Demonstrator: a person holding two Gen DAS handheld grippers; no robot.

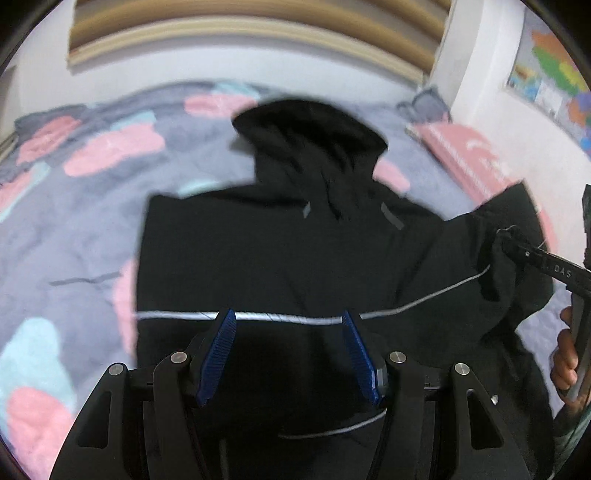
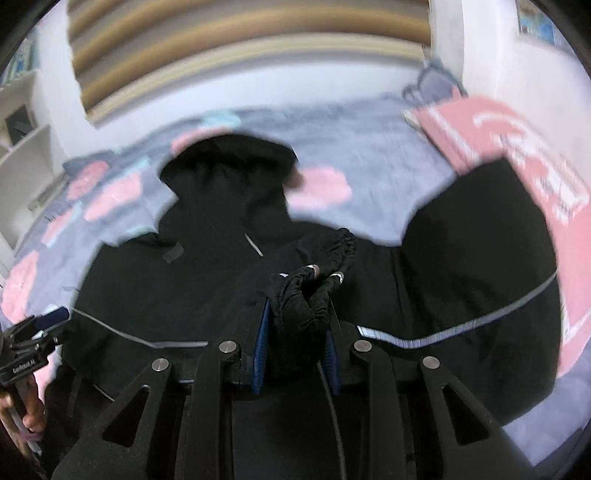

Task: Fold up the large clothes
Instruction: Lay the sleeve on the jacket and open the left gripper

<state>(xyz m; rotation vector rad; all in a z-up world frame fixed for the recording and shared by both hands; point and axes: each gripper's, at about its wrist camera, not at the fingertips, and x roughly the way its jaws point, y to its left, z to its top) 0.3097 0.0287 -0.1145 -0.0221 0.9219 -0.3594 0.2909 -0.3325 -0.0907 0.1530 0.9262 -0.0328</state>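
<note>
A black hooded jacket (image 1: 258,258) lies spread on a bed, its hood (image 1: 310,129) pointing away from me and a thin reflective stripe (image 1: 177,315) running across the body. My left gripper (image 1: 289,314) hovers over the jacket's lower body, its blue pads wide apart with nothing between them. The right wrist view shows my right gripper (image 2: 299,310) shut on the bunched cuff (image 2: 325,258) of the right sleeve (image 2: 480,258), which arches up off the bed. That gripper (image 1: 517,247) also shows at the left view's right edge, pulling the sleeve inward.
A grey duvet (image 1: 74,221) with pink and teal patches covers the bed. A pink cushion (image 2: 498,136) leans at the far right by the white wall. A striped headboard (image 1: 258,29) is behind, white shelves (image 2: 22,122) at the left. A hand (image 1: 565,362) holds the right gripper.
</note>
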